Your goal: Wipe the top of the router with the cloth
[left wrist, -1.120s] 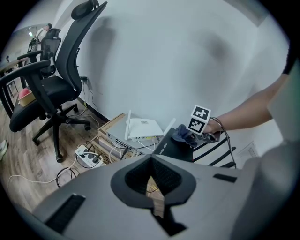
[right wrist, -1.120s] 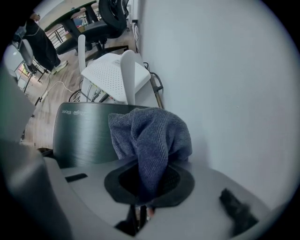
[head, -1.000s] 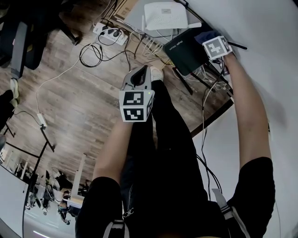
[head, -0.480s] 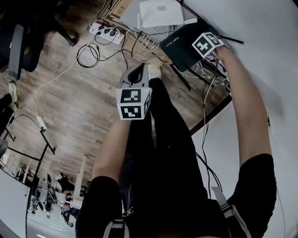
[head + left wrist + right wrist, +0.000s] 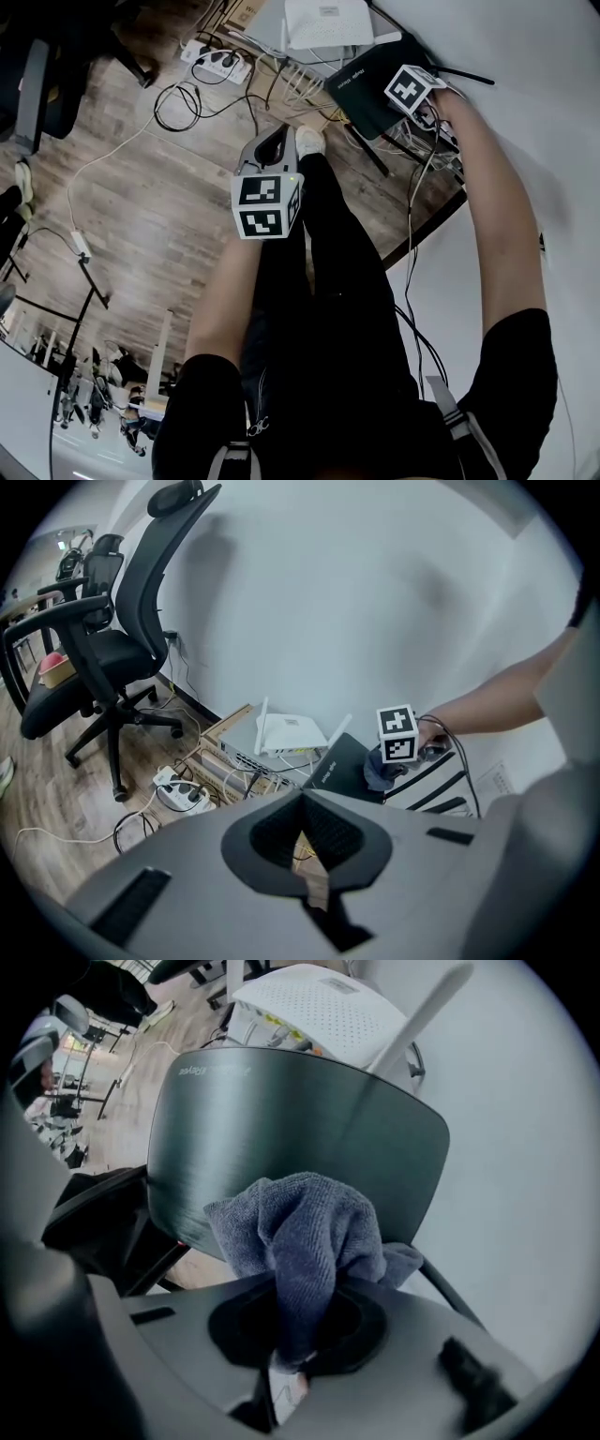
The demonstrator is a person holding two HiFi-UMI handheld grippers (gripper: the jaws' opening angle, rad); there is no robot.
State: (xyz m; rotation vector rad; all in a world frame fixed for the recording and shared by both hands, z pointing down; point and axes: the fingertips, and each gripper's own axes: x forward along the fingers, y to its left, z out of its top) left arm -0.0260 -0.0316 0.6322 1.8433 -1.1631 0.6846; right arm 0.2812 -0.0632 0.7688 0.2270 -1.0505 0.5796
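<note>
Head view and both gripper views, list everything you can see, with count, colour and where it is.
dark grey flat plastic router: one, dark grey, against the white wall.
white plastic router with antennas: one, white, just beyond the dark one.
grey-blue terry cloth: one, grey-blue, bunched on the dark router's top.
white power strip: one, white, on the wood floor.
loose cables: several, black and white, on the floor around the routers.
black office chair: one clear, black, on the floor at left in the left gripper view.
white shoe: one, white, on the floor.
left tongs: one, grey, shut, empty, over the floor.
right tongs: one, grey, shut on the cloth.
</note>
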